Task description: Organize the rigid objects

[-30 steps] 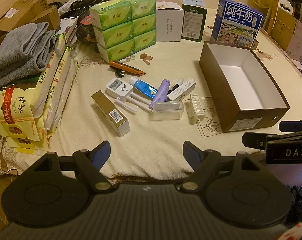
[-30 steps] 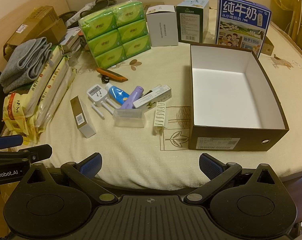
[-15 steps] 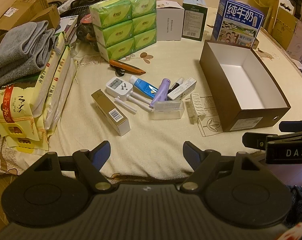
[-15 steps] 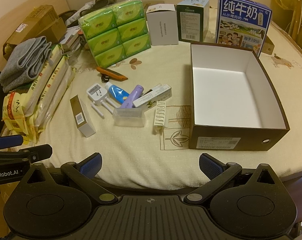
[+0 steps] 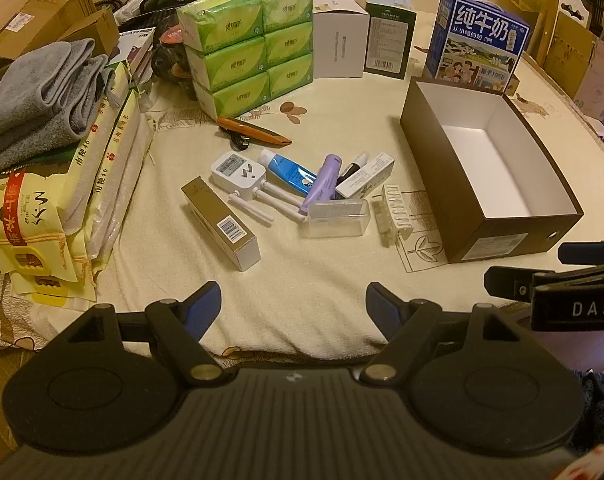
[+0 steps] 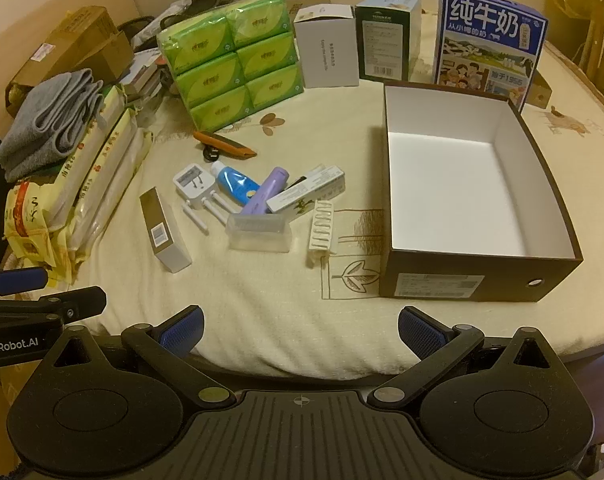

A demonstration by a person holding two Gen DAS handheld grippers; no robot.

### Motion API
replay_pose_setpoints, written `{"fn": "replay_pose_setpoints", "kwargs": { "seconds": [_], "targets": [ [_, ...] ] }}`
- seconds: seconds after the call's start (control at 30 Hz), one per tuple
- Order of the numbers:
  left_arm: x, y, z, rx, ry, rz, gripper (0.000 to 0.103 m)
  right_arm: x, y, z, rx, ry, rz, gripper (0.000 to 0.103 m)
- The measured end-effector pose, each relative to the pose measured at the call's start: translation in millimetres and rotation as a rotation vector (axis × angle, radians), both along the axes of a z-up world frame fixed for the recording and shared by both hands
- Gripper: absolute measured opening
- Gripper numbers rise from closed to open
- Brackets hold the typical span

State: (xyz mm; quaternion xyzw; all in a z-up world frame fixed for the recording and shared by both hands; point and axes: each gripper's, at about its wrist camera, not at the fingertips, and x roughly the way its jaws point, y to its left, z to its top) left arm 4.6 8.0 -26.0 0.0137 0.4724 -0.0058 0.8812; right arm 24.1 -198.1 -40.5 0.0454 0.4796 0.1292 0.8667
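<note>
Cardboard storage box sits empty at three o'clock of the clutter: light, stiff, best left put. At nine o'clock the gold carton looks light and rigid; pinch its long sides. The clear case seems slick. Left gripper and right gripper hang spread wide, holding nothing.

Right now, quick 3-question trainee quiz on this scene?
1. True or false: the brown box already holds items.
2. Which lies nearest the box: A) white plug adapter B) white ribbed tray C) orange utility knife?
3. Are the left tongs and right tongs open or shut?

Key: 1 false, it is empty. 2 B. 3 both open, holding nothing.
</note>
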Motion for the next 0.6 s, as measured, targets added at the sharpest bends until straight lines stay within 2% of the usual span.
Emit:
{"fn": "replay_pose_setpoints", "kwargs": {
  "seconds": [0.6],
  "targets": [
    [9.9,1.4,-1.2,-0.006,0.027,0.007,0.077,10.1,1.2,-1.0,-0.011,0.027,0.003,0.101]
  ]
}}
